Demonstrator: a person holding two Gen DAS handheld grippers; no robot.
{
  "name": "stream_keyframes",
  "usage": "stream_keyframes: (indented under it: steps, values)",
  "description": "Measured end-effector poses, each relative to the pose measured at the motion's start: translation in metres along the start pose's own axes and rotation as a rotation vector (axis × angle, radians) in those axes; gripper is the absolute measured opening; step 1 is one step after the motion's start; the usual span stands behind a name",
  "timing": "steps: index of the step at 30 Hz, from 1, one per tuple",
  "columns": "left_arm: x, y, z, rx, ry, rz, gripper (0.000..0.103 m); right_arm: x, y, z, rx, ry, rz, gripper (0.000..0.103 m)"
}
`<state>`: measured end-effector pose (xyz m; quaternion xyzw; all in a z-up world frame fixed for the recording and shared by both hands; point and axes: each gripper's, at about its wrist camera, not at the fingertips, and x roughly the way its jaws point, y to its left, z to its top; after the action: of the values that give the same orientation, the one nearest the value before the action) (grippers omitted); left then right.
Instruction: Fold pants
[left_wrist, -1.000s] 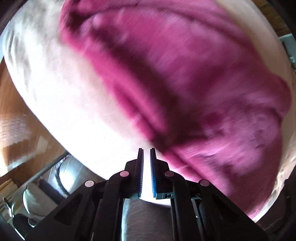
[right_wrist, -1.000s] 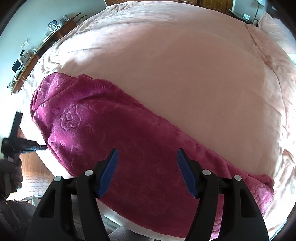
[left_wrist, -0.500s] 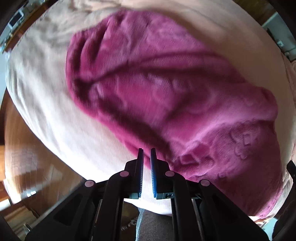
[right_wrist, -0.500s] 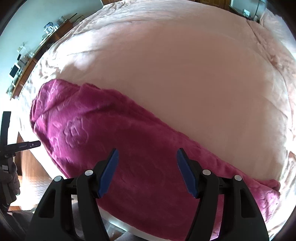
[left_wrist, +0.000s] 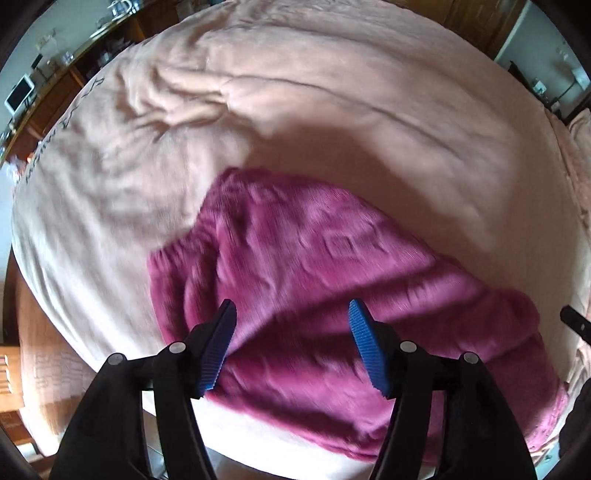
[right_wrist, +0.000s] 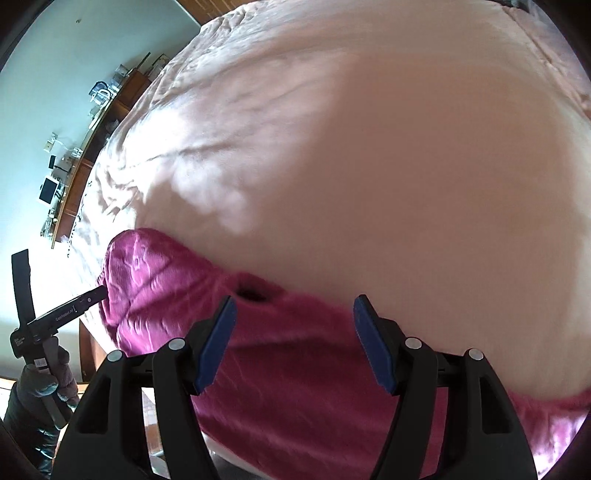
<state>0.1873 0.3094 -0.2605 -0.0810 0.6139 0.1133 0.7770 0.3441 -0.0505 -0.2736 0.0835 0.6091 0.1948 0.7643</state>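
Pants (left_wrist: 332, 302), one magenta fleece pair, lie in a long band on the pink bed (left_wrist: 332, 122) near its front edge, the long axis running left to right along that edge. Two grippers hover above it: the left gripper (left_wrist: 291, 343) spread wide and empty, the right gripper (right_wrist: 293, 339) likewise spread and holding nothing.

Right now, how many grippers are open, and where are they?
2. The left gripper is open above the near edge of the magenta pants. The right gripper is open over the pants further along the bed.
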Motion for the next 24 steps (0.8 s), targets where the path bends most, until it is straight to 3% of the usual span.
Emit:
stream_keyframes:
  steps: [6, 16, 24]
  values:
    - [0.026, 0.010, 0.023, 0.031, 0.054, 0.021, 0.069, 0.051, -0.002, 0.011, 0.105, 0.129, 0.091, 0.074]
    - [0.078, 0.035, 0.041, 0.015, 0.146, -0.018, 0.070, 0.059, 0.005, -0.037, 0.135, 0.226, 0.216, 0.075]
    - [0.086, 0.031, 0.043, 0.046, 0.156, -0.017, 0.073, 0.090, 0.011, -0.002, 0.186, 0.258, 0.309, 0.075]
